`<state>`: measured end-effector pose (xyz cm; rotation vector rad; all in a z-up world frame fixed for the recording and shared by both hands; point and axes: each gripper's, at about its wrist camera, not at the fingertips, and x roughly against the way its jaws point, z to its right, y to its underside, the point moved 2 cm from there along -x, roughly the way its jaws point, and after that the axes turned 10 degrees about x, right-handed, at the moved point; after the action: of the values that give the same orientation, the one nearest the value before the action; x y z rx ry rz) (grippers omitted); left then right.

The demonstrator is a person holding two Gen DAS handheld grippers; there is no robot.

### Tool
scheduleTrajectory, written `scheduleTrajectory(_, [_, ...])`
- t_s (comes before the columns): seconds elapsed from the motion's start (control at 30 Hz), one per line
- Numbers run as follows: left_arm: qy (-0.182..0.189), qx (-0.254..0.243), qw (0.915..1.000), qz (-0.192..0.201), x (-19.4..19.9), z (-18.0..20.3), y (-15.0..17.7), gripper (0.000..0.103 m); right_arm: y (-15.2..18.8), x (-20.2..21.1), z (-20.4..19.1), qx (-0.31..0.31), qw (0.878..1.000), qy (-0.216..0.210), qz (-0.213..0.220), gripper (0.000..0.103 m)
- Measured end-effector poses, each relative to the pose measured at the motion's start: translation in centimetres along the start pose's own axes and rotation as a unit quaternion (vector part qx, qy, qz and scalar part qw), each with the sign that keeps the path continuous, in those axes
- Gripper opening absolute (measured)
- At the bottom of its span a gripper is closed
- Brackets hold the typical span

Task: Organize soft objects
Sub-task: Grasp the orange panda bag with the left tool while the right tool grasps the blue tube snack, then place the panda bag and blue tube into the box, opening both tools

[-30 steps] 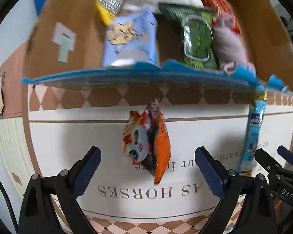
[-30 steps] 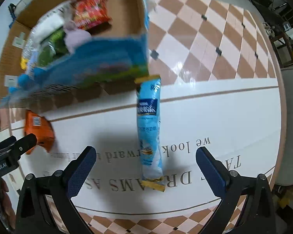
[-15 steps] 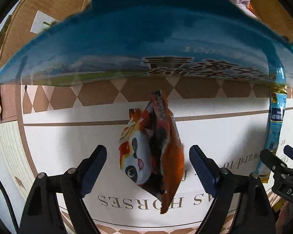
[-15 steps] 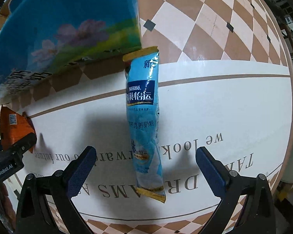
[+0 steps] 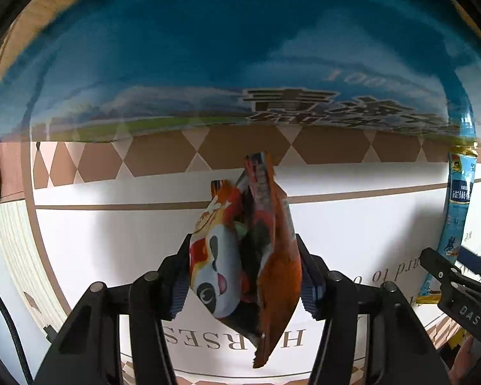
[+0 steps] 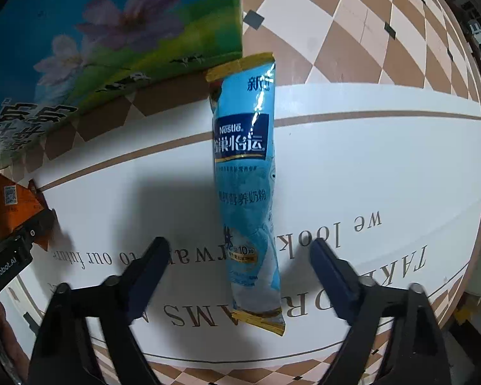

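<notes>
Orange crinkly panda-print snack bag (image 5: 250, 256) is clamped in the left claw (image 5: 243, 276) above the white lettered table (image 5: 112, 240). The right claw (image 6: 239, 269) gapes around the long light-blue foil sachet (image 6: 247, 192), lying flat beside the blue printed carton (image 6: 105, 32).

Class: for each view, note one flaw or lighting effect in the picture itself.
Left wrist view: fisheye bends the blue box wall into an arch, its print smeared. Right wrist view: a glare streak runs down the blue sachet; a soft shadow darkens the table to its left.
</notes>
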<state>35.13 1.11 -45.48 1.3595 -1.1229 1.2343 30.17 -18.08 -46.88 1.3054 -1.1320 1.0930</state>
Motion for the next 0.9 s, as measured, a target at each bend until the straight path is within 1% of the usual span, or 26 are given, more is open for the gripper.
scheduleTrajectory(0.03, [0.000, 0.000, 1.0000, 0.001, 0.0, 0.1, 0.0, 0.053, 0.0, -0.3, 0.0, -0.002, 1.000, -0.001, -0.003, 0.074])
scheduleTrajectory(0.1, [0.001, -0.001, 1.0000, 0.002, 0.2, 0.3, 0.5, 0.051, 0.0, -0.6, -0.4, -0.001, 1.000, 0.010, -0.004, 0.065])
scheduleTrajectory(0.13, [0.002, -0.001, 1.0000, 0.004, 0.2, 0.0, 0.8, 0.051, 0.1, -0.6, -0.6, 0.001, 1.000, 0.019, -0.003, 0.056])
scheduleTrajectory(0.17, [0.004, -0.001, 1.0000, 0.006, 0.3, 0.0, 1.2, 0.050, 0.2, -0.4, -0.8, 0.002, 1.000, 0.020, -0.001, 0.043])
scheduleTrajectory(0.2, [0.005, 0.000, 1.0000, 0.007, 0.5, 0.0, 1.5, 0.049, 0.5, -0.1, 0.0, 0.003, 1.000, 0.021, 0.000, 0.035])
scheduleTrajectory(0.23, [0.008, -0.001, 0.9999, 0.009, 0.7, -0.1, 1.6, 0.049, 0.7, 0.1, -0.2, 0.005, 1.000, 0.023, -0.001, 0.028])
scheduleTrajectory(0.27, [0.012, -0.001, 0.9999, 0.011, 0.9, -0.2, 1.9, 0.049, 0.9, 0.2, -0.4, 0.007, 1.000, 0.021, 0.001, 0.025])
scheduleTrajectory(0.33, [0.022, 0.000, 0.9996, 0.015, 1.7, -0.7, 2.6, 0.048, 1.7, 0.6, -0.9, 0.013, 1.000, 0.017, 0.003, 0.022])
scheduleTrajectory(0.43, [0.053, -0.001, 0.9983, 0.022, 4.4, -1.0, 4.6, 0.048, 3.4, 1.9, -2.0, 0.030, 0.999, -0.005, 0.013, 0.020])
scheduleTrajectory(0.53, [0.090, 0.004, 0.9953, 0.036, 8.2, -1.6, 5.8, 0.048, 5.1, 3.9, -2.7, 0.050, 0.998, -0.025, 0.033, 0.020])
scheduleTrajectory(0.6, [0.112, 0.005, 0.9920, 0.058, 11.6, -1.8, 5.7, 0.048, 6.1, 6.0, -3.4, 0.062, 0.996, -0.043, 0.049, 0.020])
scheduleTrajectory(0.7, [0.133, 0.000, 0.9867, 0.094, 16.4, -2.3, 4.2, 0.048, 6.9, 9.6, -4.1, 0.079, 0.992, -0.065, 0.078, 0.019])
scheduleTrajectory(0.8, [0.149, -0.001, 0.9828, 0.109, 19.1, -3.7, 2.2, 0.048, 6.2, 14.4, -4.8, 0.090, 0.985, -0.088, 0.115, 0.019])
scheduleTrajectory(0.83, [0.146, 0.001, 0.9827, 0.113, 19.9, -3.9, 0.8, 0.048, 5.7, 16.0, -4.9, 0.093, 0.983, -0.097, 0.128, 0.019])
scheduleTrajectory(0.9, [0.132, 0.002, 0.9840, 0.120, 20.1, -5.1, -1.7, 0.048, 4.8, 18.7, -4.7, 0.096, 0.978, -0.111, 0.149, 0.019])
